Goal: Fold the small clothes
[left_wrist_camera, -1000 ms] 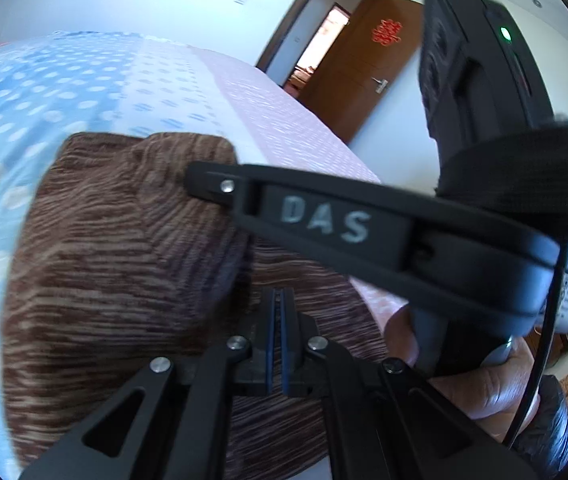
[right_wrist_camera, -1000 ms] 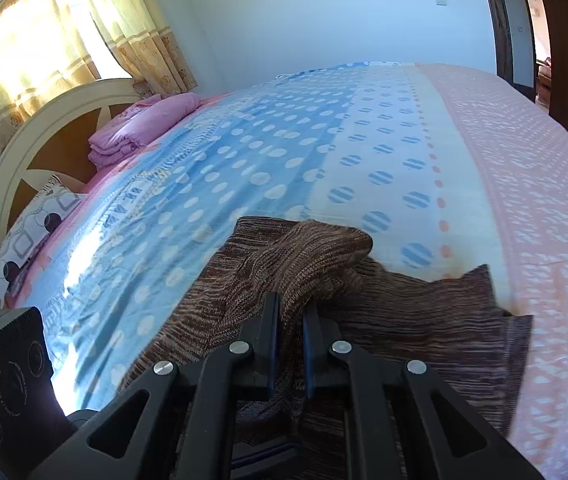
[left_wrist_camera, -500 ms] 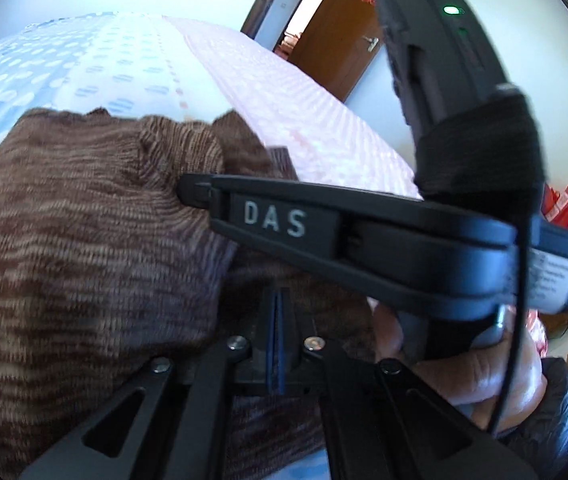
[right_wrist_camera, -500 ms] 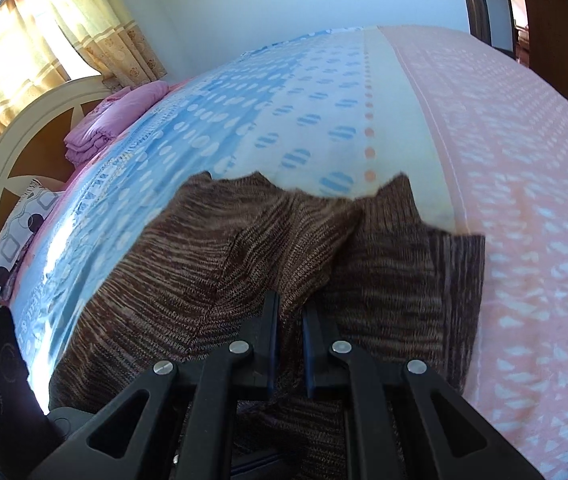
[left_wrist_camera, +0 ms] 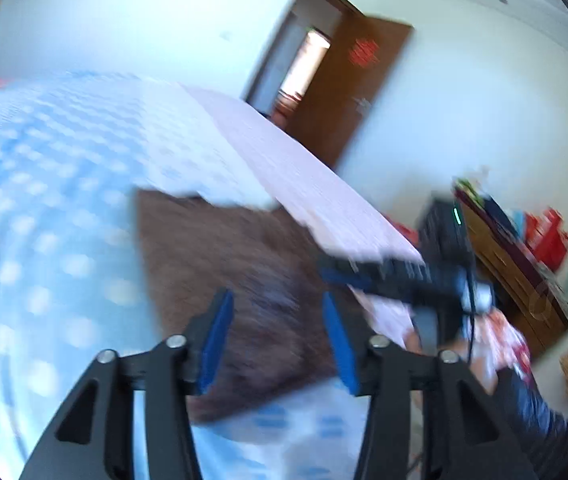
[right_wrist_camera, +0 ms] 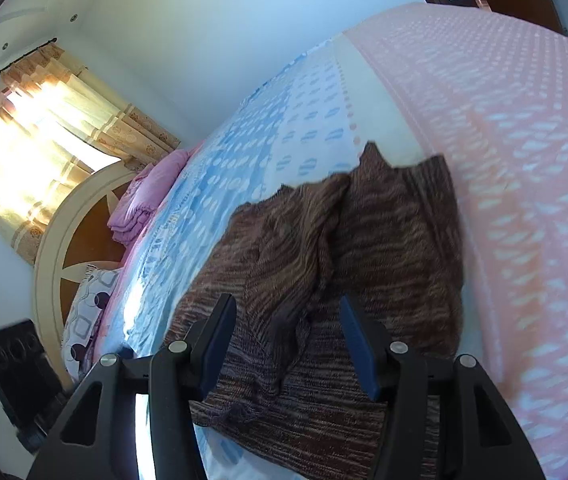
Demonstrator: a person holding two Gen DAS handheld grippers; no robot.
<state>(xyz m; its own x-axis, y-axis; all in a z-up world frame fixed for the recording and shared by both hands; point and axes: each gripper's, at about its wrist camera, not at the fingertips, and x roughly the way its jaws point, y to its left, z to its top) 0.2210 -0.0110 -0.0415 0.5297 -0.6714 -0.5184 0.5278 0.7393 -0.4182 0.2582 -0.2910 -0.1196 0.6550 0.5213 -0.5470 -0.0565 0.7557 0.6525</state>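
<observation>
A brown striped knit garment (right_wrist_camera: 324, 264) lies folded on the bed, with a bunched ridge down its middle. It also shows, blurred, in the left wrist view (left_wrist_camera: 235, 280). My right gripper (right_wrist_camera: 288, 316) is open and empty just above the garment's near part. My left gripper (left_wrist_camera: 277, 312) is open and empty above the garment's near edge. The right gripper (left_wrist_camera: 388, 276) also shows from the side in the left wrist view, held by a hand at the garment's right edge.
The bed has a blue dotted sheet (right_wrist_camera: 243, 168) and a pink band (right_wrist_camera: 524, 160) on the right. Folded pink bedding (right_wrist_camera: 143, 200) and a patterned pillow (right_wrist_camera: 87, 312) lie by the headboard. An open brown door (left_wrist_camera: 348, 92) and a cluttered wooden cabinet (left_wrist_camera: 524, 264) stand beyond the bed.
Both grippers have opened and let go of the garment, which now lies folded on the bed. Both have pulled back from it; the left view is blurred by motion.
</observation>
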